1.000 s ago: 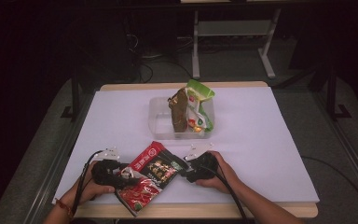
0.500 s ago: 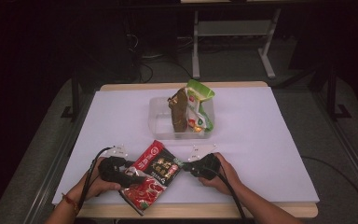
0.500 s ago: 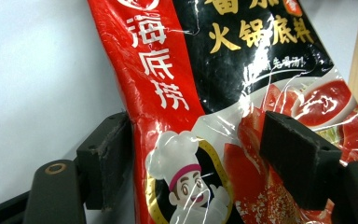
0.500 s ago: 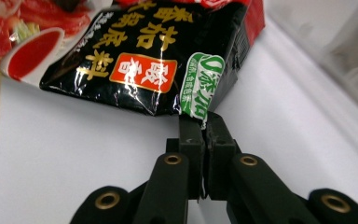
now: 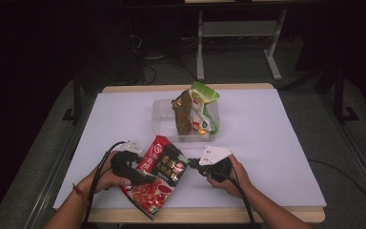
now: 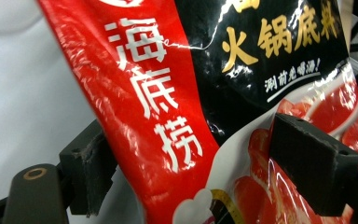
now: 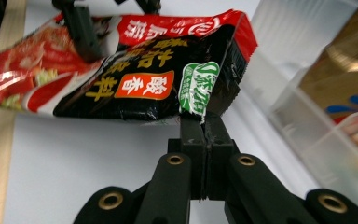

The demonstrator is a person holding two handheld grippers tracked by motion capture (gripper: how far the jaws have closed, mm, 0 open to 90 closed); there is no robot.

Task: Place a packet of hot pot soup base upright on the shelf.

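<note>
A red and black soup-base packet (image 5: 159, 176) hangs just above the table's near edge between both grippers. My right gripper (image 5: 191, 164) is shut on its torn green-labelled corner (image 7: 200, 100), the jaws pressed flat together on the foil. My left gripper (image 5: 145, 177) sits at the packet's other side. Its jaws have just been opening and stand wide, with the packet (image 6: 168, 116) slanting between them: one pad (image 6: 88, 172) behind it, the other (image 6: 312, 172) in front. From the right gripper view, the left gripper's finger (image 7: 81, 28) lies over the red end.
A clear plastic bin (image 5: 162, 119) stands mid-table beyond the packet, holding a brown bag (image 5: 183, 114) and a green snack bag (image 5: 205, 102) upright. The bin's wall (image 7: 303, 116) is close on the right in the right gripper view. White table cover (image 5: 276, 138) spreads on both sides.
The right gripper has closed on the packet's corner and lifted it a little. The left hand has shifted slightly toward the table's middle with the packet.
</note>
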